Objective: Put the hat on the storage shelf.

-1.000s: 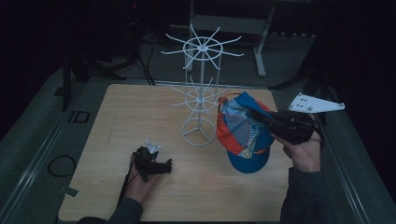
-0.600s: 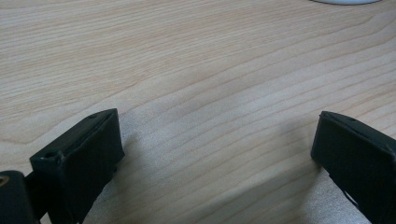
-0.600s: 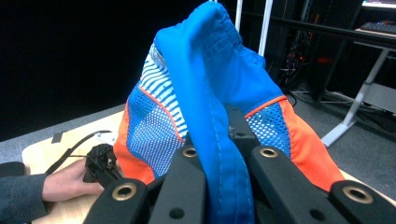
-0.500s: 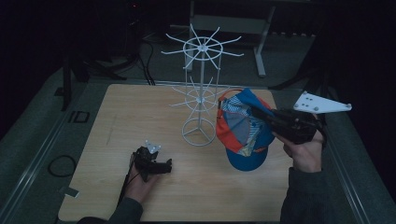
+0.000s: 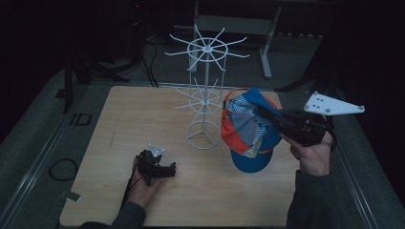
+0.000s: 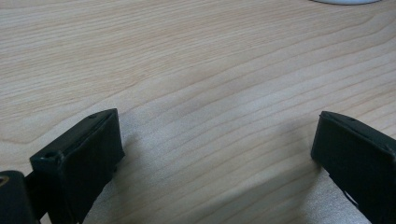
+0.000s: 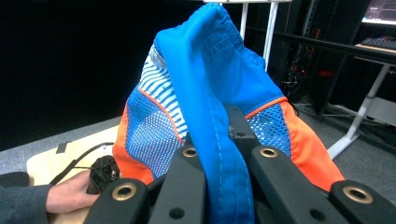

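Your right gripper (image 5: pixel 267 116) pinching a blue-orange mesh cap (image 5: pixel 248 131), rack (image 5: pixel 206 95) at its ten o'clock, your left gripper (image 6: pixel 215 154) jaws spread, on table (image 5: pixel 143 114).

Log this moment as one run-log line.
right tool: shut on cap, held beside rack | left tool: open, resting on table
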Available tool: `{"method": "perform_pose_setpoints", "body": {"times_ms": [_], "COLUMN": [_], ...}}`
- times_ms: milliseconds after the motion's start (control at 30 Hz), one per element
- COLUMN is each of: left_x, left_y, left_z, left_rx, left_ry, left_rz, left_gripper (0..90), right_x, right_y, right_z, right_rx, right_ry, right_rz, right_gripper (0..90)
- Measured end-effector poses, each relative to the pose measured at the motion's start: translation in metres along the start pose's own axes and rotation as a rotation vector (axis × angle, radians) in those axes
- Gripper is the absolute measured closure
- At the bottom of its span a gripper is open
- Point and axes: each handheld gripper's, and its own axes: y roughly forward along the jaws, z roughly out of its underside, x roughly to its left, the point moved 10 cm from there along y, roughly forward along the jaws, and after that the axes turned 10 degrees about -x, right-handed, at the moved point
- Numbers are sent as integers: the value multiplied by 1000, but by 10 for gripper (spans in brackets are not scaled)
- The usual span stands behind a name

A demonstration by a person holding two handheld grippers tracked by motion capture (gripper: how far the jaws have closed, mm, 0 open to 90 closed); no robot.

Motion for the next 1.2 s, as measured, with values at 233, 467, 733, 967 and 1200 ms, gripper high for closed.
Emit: {"method": "perform_pose_setpoints", "body": {"times_ms": [233,467,733,967,1200], "left_x": [0,0,0,0,0], "left_y": [0,0,0,0,0], "left_z": [0,0,0,0,0], "left_rx": [0,0,0,-1,-1], "left_ry": [0,0,1,-2,2], "left_rz": [0,0,-1,0,-1], "left_gripper": [24,24,24,24,24], "right_x": [1,3,5,5,4], "right_y": [0,1,2,6,11], "right_z": [-4,-9,-14,-20,-25], "right_rx": [-13,-24,-37,-55,-68], "right_ry": [1,-2,2,-6,-3], "right_rz": [-6,-18,-40,-41,-45], "right_gripper": [876,876,874,875,874]}}
